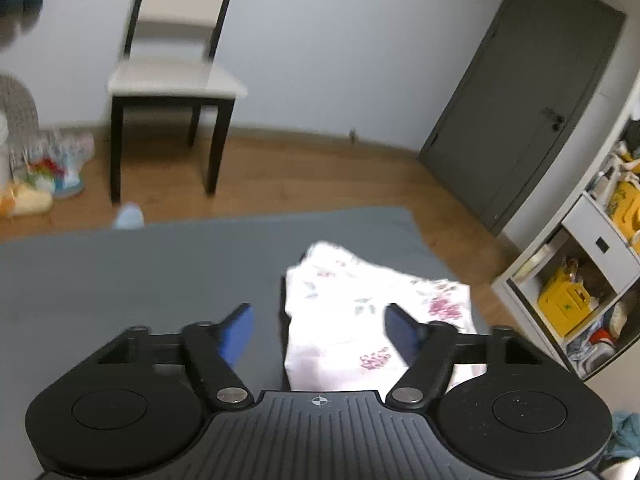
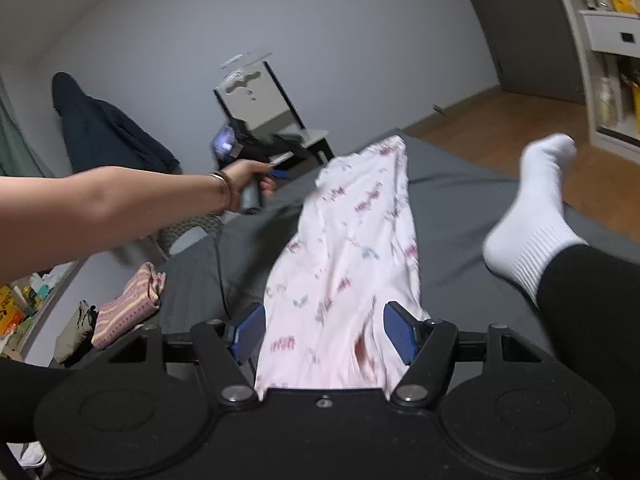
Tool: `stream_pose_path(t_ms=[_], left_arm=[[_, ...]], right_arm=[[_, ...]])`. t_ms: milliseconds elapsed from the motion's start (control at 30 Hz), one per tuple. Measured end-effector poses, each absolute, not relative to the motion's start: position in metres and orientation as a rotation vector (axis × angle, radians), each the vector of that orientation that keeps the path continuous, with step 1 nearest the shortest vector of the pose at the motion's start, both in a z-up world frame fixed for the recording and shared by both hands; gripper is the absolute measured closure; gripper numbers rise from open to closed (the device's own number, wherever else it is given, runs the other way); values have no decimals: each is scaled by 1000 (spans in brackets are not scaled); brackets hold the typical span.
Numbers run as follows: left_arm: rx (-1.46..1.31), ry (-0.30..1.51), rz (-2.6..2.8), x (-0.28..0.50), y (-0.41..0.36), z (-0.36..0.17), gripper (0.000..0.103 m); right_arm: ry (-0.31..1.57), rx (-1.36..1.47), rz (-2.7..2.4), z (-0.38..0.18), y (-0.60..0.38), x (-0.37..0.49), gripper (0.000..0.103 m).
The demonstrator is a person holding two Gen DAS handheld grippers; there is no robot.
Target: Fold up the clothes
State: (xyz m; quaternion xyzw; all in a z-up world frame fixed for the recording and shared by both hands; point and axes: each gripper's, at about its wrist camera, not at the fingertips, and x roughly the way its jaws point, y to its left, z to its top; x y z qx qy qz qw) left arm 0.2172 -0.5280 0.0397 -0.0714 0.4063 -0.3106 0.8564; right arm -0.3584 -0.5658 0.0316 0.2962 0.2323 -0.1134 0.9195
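right gripper jaws spread wide, blue pads either side of the garment, nothing pinched. left gripper jaws just as wide apart, garment below and between them, touching or not i cannot tell. the garment lies on the grey bed, a long pale pink strip with small floral print, soft and rumpled, its near end cut off behind the right gripper's body. only the right view gives the person: a bare arm with a bracelet, the hand around the left gripper's handle, a white ribbed sock; also a striped pink folded piece at the bed's edge. only the left view shows the chair head-on, blurred, a grey door, cluttered shelves.
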Motion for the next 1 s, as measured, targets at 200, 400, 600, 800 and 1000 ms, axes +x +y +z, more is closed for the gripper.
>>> stream_pose_path(t_ms=[200,400,600,800,1000], left_arm=[[-145,872,-651,261,-564,-2,58],[-141,836,-689,262,-578,-9,102],[-32,679,-704,250,-589,15,102],[28,596,-702,260,-622,38,102],[150,726,-536,276,-643,-2,102]], right_arm=[[512,737,-151,-4,-577,-339,38],[558,796,-164,-18,-583,-340,38],[566,845,-180,-24,-585,-354,38],[563,878,-198,-24,-588,-357,38],[570,860,-206,-21,-586,-351,38]])
